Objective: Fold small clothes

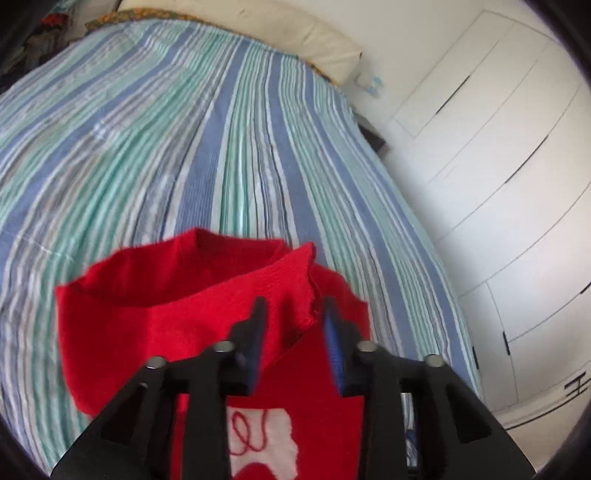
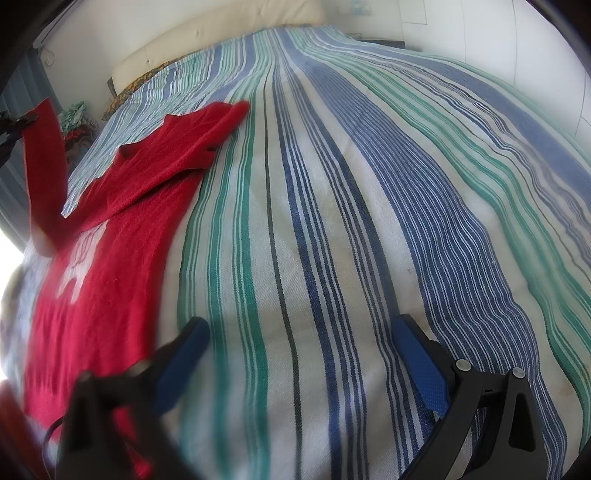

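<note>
Red sweater (image 2: 122,236) lies spread on the striped bedspread (image 2: 332,221), off to the left of my right gripper (image 2: 299,332) in the right wrist view, its white patch (image 2: 83,258) facing up and one sleeve (image 2: 218,125) reaching toward the head of the bed. My right gripper is spread wide with nothing between its blue pads (image 2: 419,365); it hovers over bare bedspread, and its left finger is just beside the sweater's near edge, blurred, so I cannot tell whether it touches the cloth.

My left gripper (image 1: 293,325) has its fingers drawn narrow around a ribbed edge of the sweater (image 1: 207,306), and the cloth is pinched between the pads (image 1: 334,347) and lifted off the bed. The raised part hangs open in front of my fingers like a pocket, while the rest of the garment, with the white patch (image 1: 262,439) and a red squiggle on it, lies below the gripper. From the right wrist view that raised part shows as a red strip (image 2: 42,177) standing up at the far left.

Beyond the sweater the bedspread runs clear to a cream pillow (image 1: 295,33) at the head of the bed. White wardrobe doors (image 1: 498,166) stand along the right side, well apart from the sweater. A heap of coloured cloth (image 2: 75,118) sits beside the bed near the pillow end.
</note>
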Available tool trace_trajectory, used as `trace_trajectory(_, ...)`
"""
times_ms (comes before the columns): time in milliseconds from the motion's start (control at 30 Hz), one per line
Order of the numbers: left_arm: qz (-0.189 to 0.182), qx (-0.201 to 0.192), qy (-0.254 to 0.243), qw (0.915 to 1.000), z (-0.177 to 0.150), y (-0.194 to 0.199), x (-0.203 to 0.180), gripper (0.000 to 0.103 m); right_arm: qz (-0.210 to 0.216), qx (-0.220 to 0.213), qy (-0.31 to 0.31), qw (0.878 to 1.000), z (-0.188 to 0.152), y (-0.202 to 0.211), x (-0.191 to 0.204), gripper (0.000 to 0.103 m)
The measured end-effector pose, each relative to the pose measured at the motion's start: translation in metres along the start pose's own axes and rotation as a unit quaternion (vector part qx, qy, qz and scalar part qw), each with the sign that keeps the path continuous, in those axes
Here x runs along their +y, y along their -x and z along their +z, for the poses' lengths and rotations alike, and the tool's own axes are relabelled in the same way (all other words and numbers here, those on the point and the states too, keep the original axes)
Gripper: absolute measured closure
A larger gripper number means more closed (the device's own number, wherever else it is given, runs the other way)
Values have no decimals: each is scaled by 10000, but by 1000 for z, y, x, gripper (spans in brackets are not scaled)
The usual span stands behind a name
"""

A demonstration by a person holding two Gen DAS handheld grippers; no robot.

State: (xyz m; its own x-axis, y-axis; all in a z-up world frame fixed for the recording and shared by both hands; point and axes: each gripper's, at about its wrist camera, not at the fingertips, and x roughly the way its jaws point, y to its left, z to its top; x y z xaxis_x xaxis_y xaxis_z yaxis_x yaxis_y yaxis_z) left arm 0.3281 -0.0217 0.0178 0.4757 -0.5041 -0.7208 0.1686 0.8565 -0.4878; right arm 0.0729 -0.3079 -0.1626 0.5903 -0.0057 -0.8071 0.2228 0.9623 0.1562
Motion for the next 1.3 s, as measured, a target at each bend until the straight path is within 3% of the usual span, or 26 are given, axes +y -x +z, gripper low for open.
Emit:
trace_trajectory(33,159,169,169,9996,-10,-13,5,34,5,-2,-2,10000,0,0,0,4)
trace_trajectory(167,278,317,601,9973,-53,-15,42,34,51,-18,-30,10000,-1,2,-2,4)
trace_trajectory(367,1360,9,444,9897,-119,49,111,31,99,29,-9,9999,0,0,-3,1)
trace_trajectory(467,1579,-5,527,9861,-157,74,142,30,-13,77,108,9999,1,-2,1,0)
trace_trajectory(633,1832,26,525,9817,-211,94,156,29,-115,-15,117,9999,4,8,3,3)
trace_trajectory(700,1913,-107,524,9801,-227,105,153,28,-224,-359,41,9991,11,30,2,3)
trace_trajectory(800,2121,-231,386,9762,-237,120,146,20,-543,-1272,96,9903,25,88,-2,3)
trace_trajectory(900,2531,-304,73,9669,-237,129,141,16,-1109,-1923,530,9736,41,147,-5,3)
trace_trajectory(1033,2828,-397,-47,9583,-235,131,142,14,-2242,-2461,1463,9315,58,216,1,1)
trace_trajectory(1133,2895,-337,-36,9566,-235,127,144,14,-2772,-2476,2095,9044,61,242,10,0)
trace_trajectory(1200,2942,-317,-11,9552,-236,126,145,14,-2717,-2190,2355,9071,56,241,17,0)
trace_trajectory(1300,3034,-325,58,9523,-238,128,148,14,-2116,-1628,2487,9311,28,220,32,0)
